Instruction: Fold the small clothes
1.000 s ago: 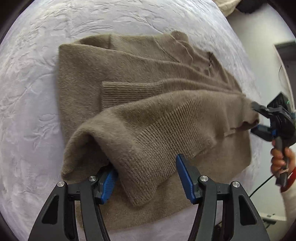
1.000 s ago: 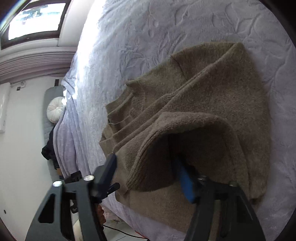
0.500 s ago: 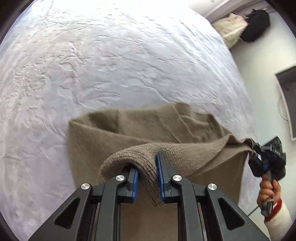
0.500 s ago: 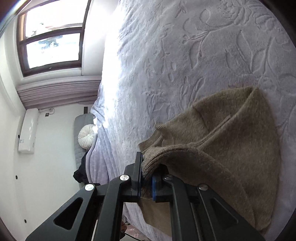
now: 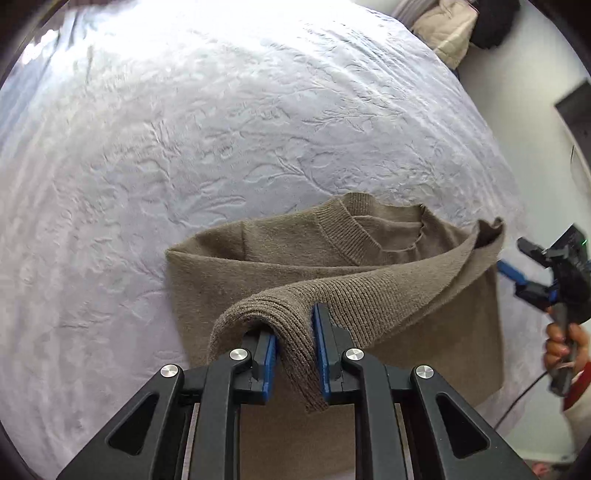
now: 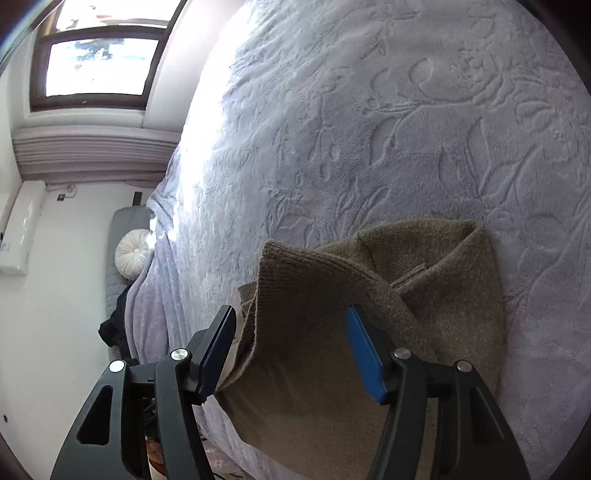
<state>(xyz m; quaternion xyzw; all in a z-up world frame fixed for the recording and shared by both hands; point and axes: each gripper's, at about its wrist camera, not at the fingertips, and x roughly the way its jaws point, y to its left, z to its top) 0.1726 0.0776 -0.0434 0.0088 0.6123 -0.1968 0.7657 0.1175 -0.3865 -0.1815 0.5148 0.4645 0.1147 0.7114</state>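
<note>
A small brown knit sweater (image 5: 280, 251) lies on the white embossed bedspread (image 5: 184, 129), its collar pointing away from me. My left gripper (image 5: 293, 350) is shut on the sweater's ribbed hem, lifted and folded over towards the collar. My right gripper (image 6: 291, 350) is open, its blue pads either side of the sweater's (image 6: 424, 295) raised hem edge, which lies loose between them. The right gripper also shows in the left wrist view (image 5: 524, 266), open beside the sweater's right edge.
The bed's right edge and a pale wall (image 5: 535, 147) lie beyond the sweater. Beige and black bags (image 5: 461, 29) sit at the far corner. In the right wrist view a window (image 6: 96, 59), a round white cushion (image 6: 135, 256) and dark clothing (image 6: 114, 325) stand past the bed.
Both grippers closed on the hem and carried it up over the sweater towards the collar. The right gripper has since opened and released its corner. The left still grips.
</note>
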